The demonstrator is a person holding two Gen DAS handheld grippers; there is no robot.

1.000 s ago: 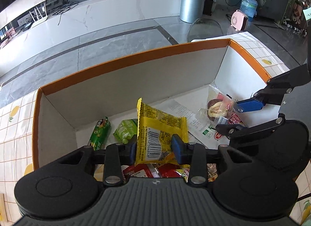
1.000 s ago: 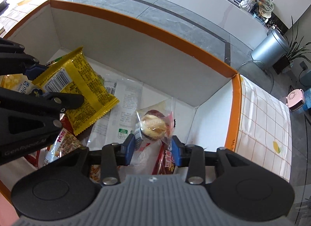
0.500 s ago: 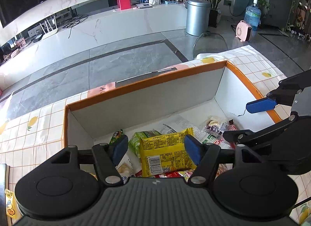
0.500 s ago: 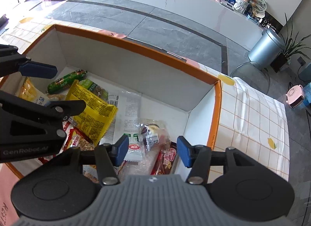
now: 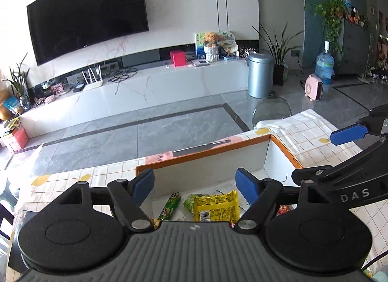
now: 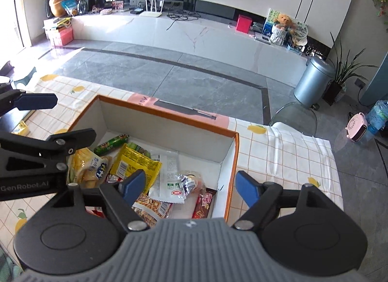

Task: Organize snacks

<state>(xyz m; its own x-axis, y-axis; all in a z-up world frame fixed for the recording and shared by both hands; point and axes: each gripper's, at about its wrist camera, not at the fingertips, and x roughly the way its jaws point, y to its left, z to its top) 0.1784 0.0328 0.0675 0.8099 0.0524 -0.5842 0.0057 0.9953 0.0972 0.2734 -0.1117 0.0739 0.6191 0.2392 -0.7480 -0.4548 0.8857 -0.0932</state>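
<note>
An orange-rimmed white box [image 6: 232, 158] on the table holds several snack packs. A yellow packet [image 6: 135, 168] lies in it beside a green stick snack [image 6: 111, 143] and a clear-wrapped bun [image 6: 189, 182]. The box [image 5: 211, 147] and yellow packet [image 5: 217, 206] also show in the left wrist view. My left gripper [image 5: 197, 185] is open and empty, raised above the box's near side. My right gripper [image 6: 190, 186] is open and empty, raised above the box's right end. Each gripper shows at the edge of the other's view.
The table wears a checked cloth with lemon prints [image 6: 286, 158]. A clear chair back [image 6: 293, 117] stands behind the table's far right corner. A grey bin [image 6: 315, 75] and a pink heater [image 6: 357, 129] stand on the floor beyond.
Both grippers opened, let go of the yellow packet and the wrapped bun, and rose up and back out of the box. Both snacks now lie in the box.
</note>
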